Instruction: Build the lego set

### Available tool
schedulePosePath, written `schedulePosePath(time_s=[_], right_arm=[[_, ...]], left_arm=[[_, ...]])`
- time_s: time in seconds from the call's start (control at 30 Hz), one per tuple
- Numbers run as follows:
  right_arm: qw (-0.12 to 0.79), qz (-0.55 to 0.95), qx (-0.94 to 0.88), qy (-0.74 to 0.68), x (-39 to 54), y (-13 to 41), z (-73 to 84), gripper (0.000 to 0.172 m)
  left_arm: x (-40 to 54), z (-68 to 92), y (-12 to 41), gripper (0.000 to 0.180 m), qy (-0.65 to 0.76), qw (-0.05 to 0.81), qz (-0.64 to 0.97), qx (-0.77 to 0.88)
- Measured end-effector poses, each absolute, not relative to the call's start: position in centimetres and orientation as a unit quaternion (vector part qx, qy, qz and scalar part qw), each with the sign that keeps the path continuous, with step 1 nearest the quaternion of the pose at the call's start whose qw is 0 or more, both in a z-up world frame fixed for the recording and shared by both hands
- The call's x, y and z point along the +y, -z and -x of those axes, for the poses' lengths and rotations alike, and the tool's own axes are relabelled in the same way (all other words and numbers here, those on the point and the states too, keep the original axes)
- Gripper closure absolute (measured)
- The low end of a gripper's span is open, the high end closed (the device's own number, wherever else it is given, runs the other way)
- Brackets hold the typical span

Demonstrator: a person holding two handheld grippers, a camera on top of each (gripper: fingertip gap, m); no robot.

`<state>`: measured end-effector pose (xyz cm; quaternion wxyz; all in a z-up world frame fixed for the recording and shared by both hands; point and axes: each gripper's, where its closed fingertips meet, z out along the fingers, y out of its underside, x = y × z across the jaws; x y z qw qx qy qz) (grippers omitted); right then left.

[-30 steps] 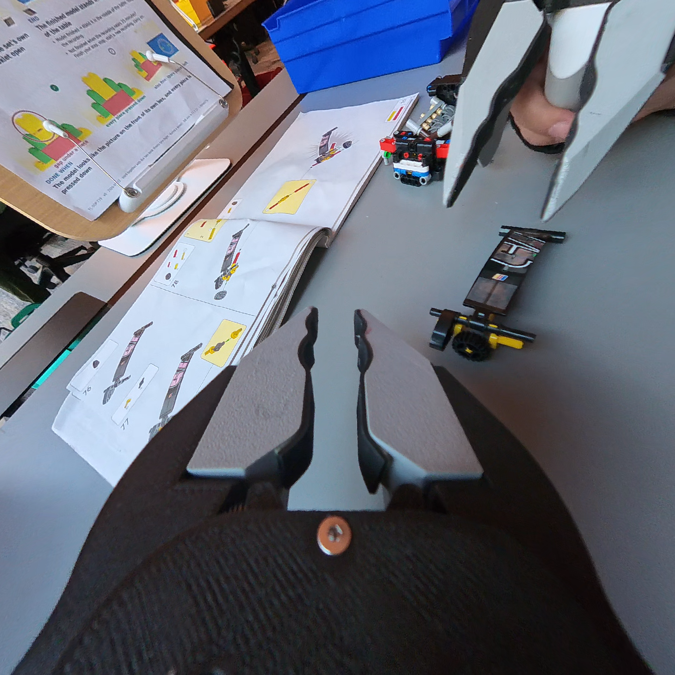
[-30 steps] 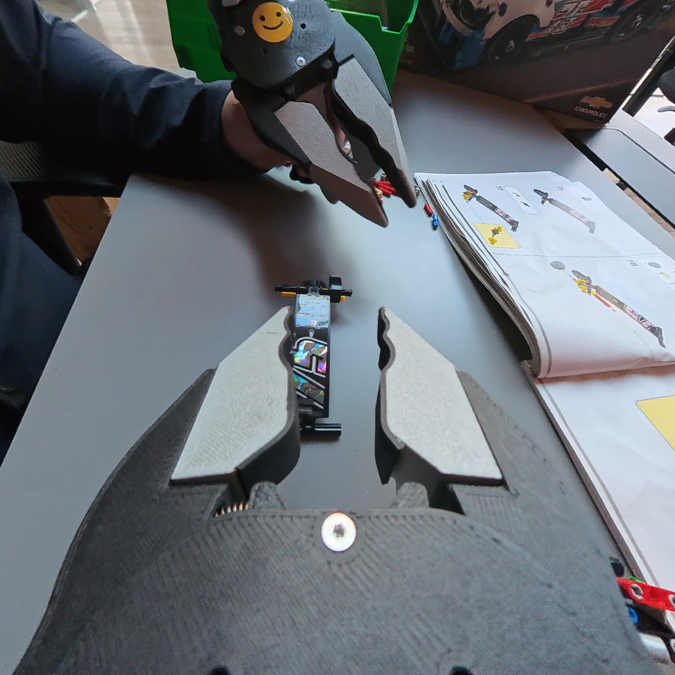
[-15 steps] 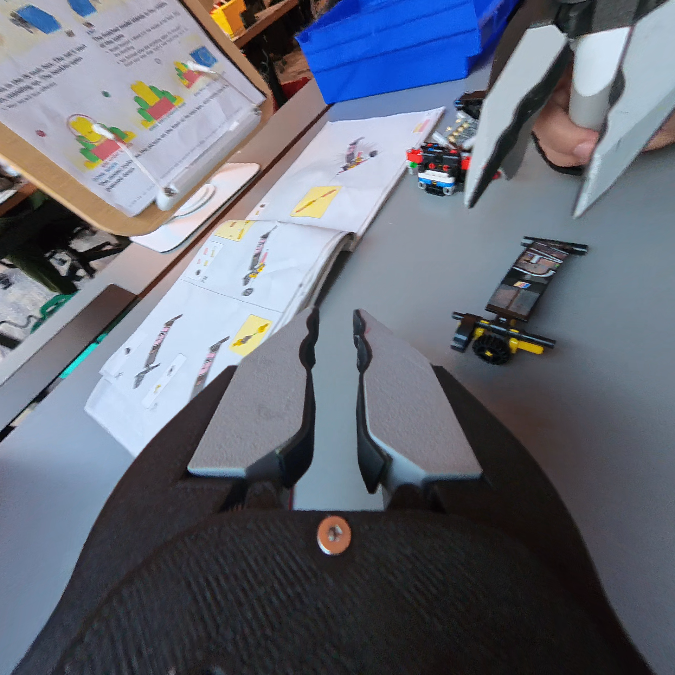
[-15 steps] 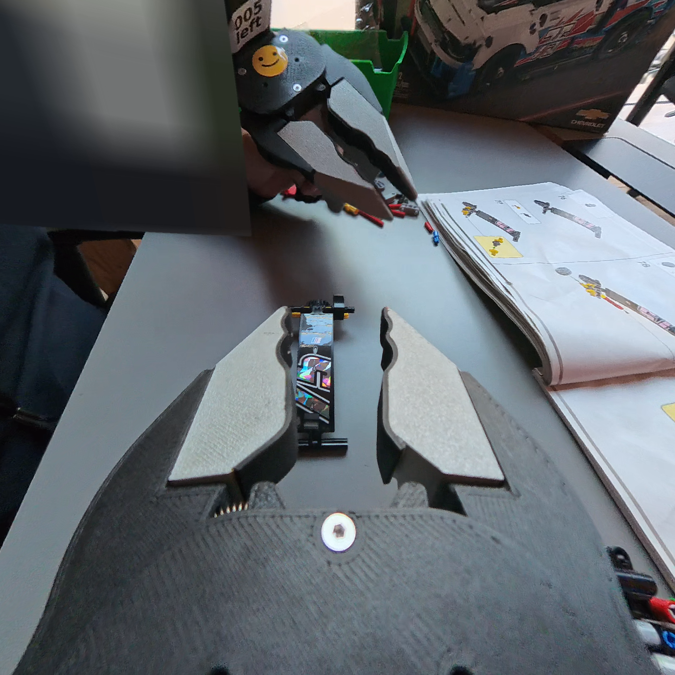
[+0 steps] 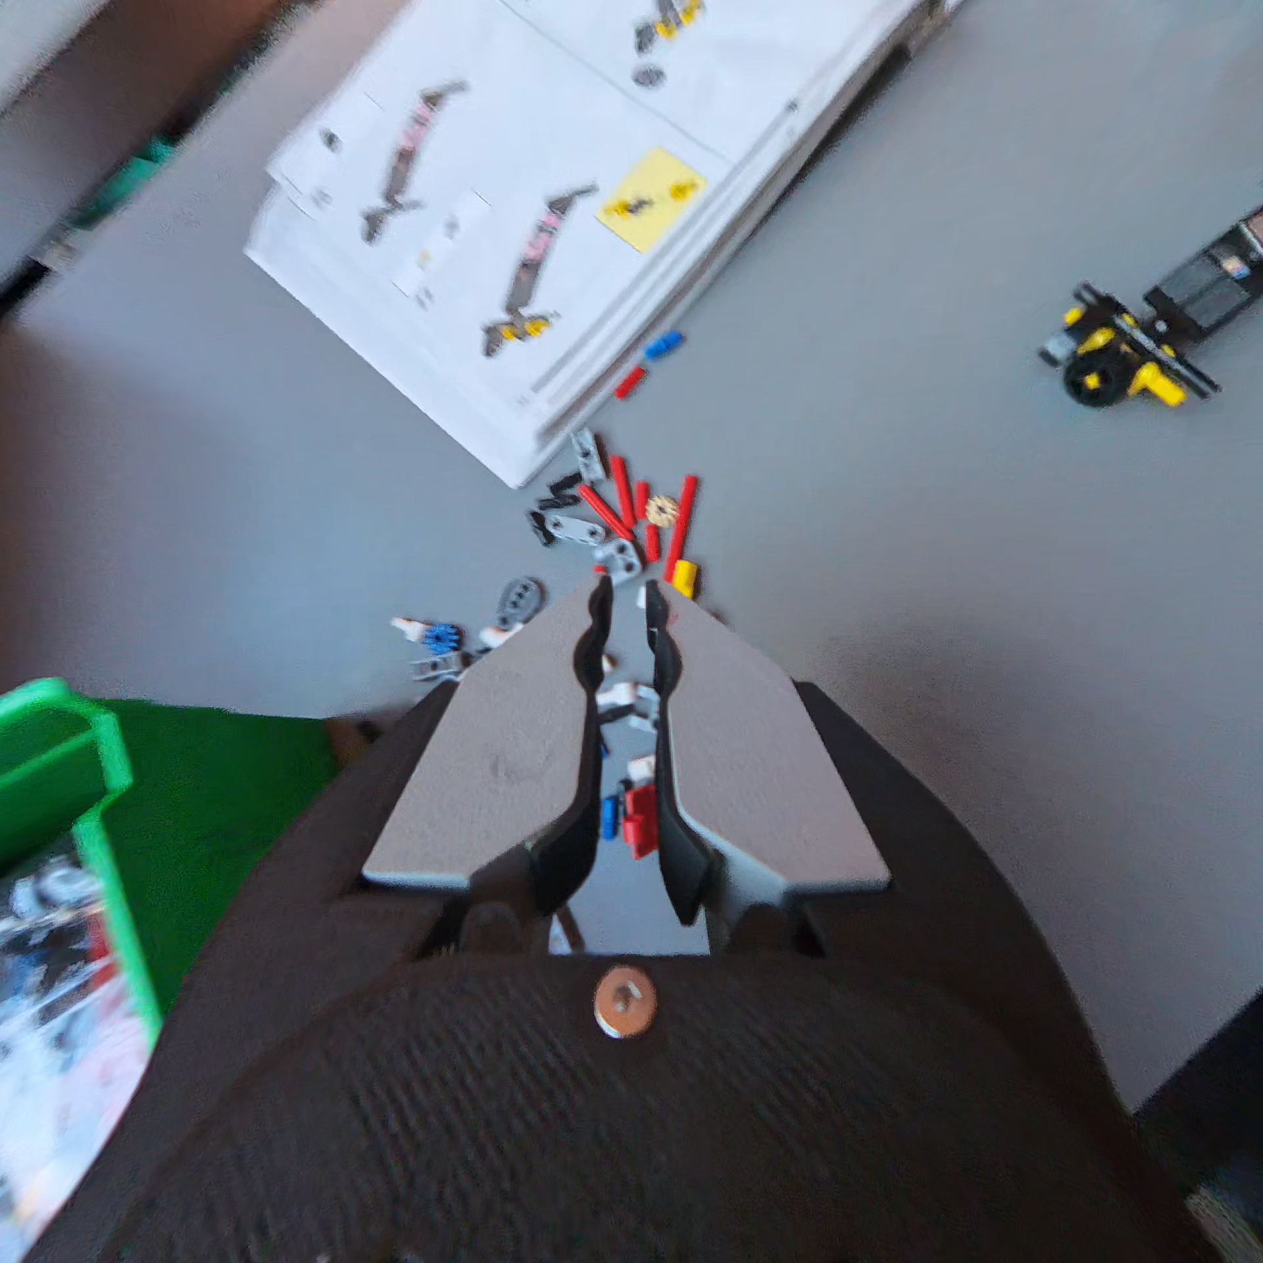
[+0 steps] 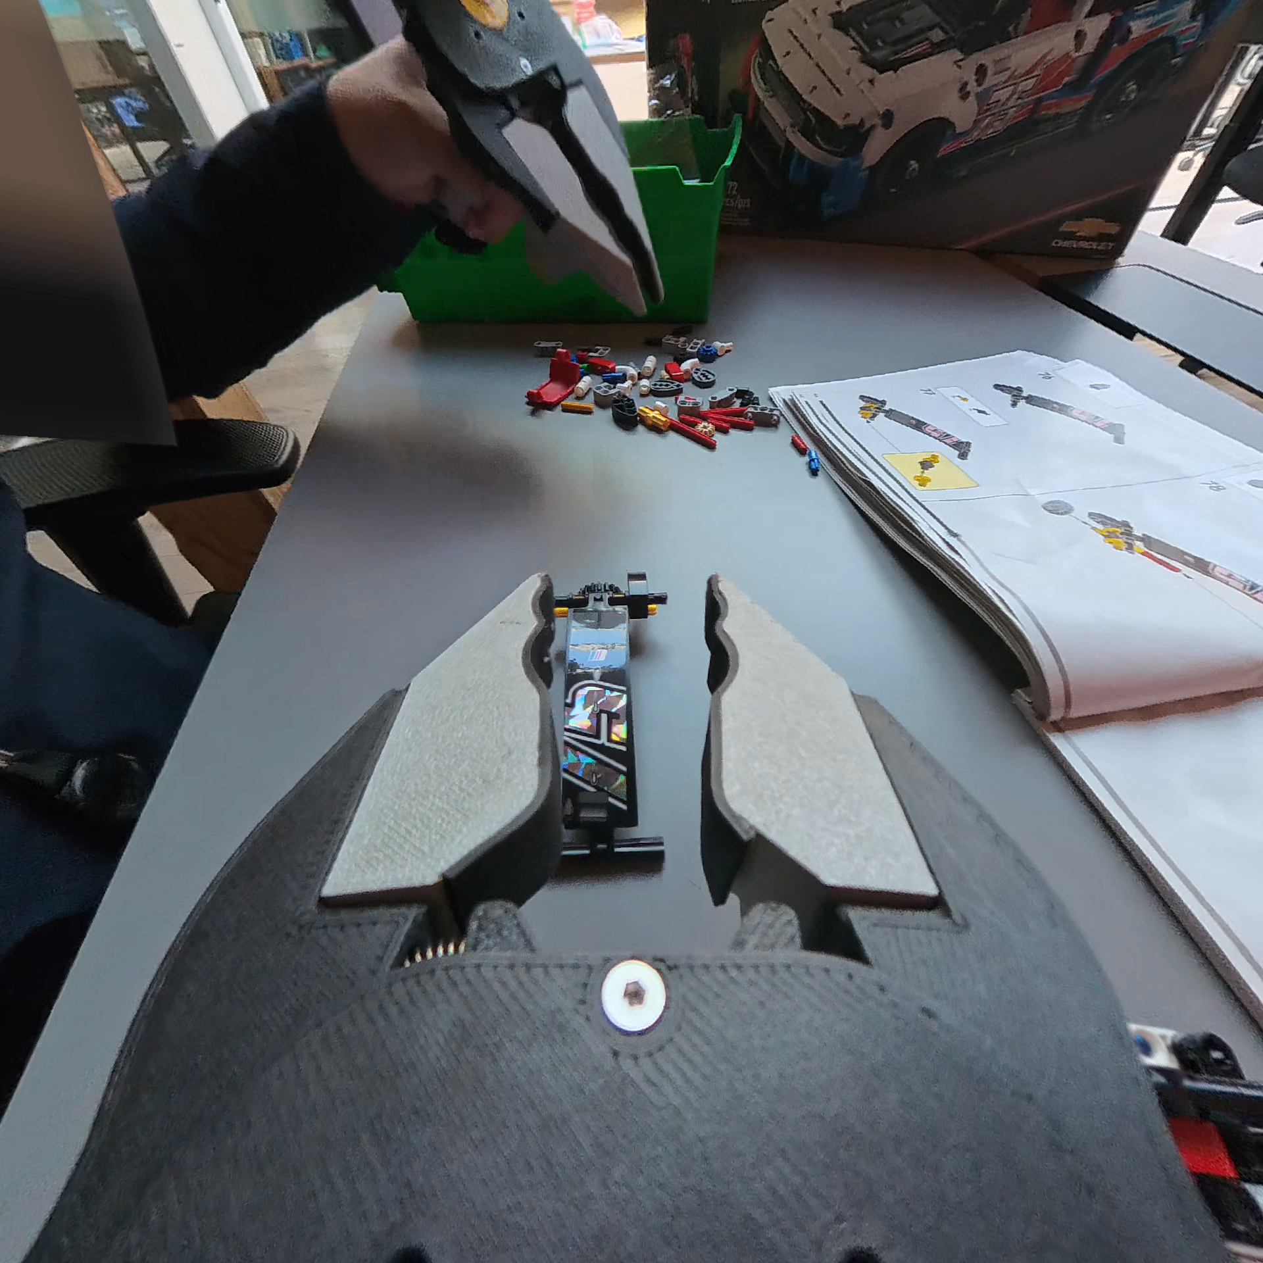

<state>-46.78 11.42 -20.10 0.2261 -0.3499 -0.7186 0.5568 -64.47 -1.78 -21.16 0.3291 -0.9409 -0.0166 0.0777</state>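
Your left gripper (image 5: 623,589) hovers over the scatter of small building pieces (image 5: 618,519), jaws narrow and gripping nothing, so aim its tips at 1 piece lying apart, since the red axles (image 5: 682,518) at 12 o'clock crowd together and the booklet (image 5: 519,205) edge lies just beyond. At 8 o'clock sits the green bin (image 5: 61,765). Your right gripper (image 6: 625,588) is wide, straddling the black stickered assembly (image 6: 598,717) on the table (image 6: 410,547); its left finger (image 6: 478,717) is just beside it and the right well clear, so shift left to centre it.

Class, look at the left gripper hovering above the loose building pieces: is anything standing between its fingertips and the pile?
Nothing visible. The left gripper hangs over the scattered pieces with only air below; the green bin sits behind it.
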Motion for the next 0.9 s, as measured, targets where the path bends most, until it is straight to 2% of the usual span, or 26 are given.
schedulePosePath(time_s=[0.23, 0.37, 0.4, 0.73, 0.8, 0.83, 0.9], right_arm=[[0.218, 0.339, -0.727, -0.556, 10.5, 20.3, 46.6, 0.131], [0.216, 0.337, -0.727, -0.558, 10.5, 20.1, 46.6, 0.132], [0.217, 0.337, -0.727, -0.558, 10.5, 20.1, 46.6, 0.132], [0.218, 0.324, -0.731, -0.560, 10.2, 19.8, 46.2, 0.133], [0.221, 0.322, -0.731, -0.560, 10.2, 19.7, 46.2, 0.133], [0.223, 0.320, -0.730, -0.561, 10.2, 19.6, 46.1, 0.134], [0.227, 0.319, -0.729, -0.562, 10.2, 19.4, 46.0, 0.135]], left_arm=[[-1.1, 63.0, 24.9, 0.179, -0.058, 0.270, 0.960, 0.055], [-1.2, 63.0, 26.7, 0.177, -0.030, 0.219, 0.973, 0.064], [-0.8, 63.1, 26.5, 0.180, -0.034, 0.224, 0.972, 0.067], [-0.7, 63.2, 26.7, 0.179, -0.050, 0.193, 0.976, 0.090], [-1.2, 64.6, 26.6, 0.175, -0.102, 0.166, 0.976, 0.099], [-1.2, 64.9, 26.2, 0.180, -0.119, 0.170, 0.972, 0.107], [-0.7, 63.9, 25.8, 0.179, -0.104, 0.188, 0.969, 0.118]])
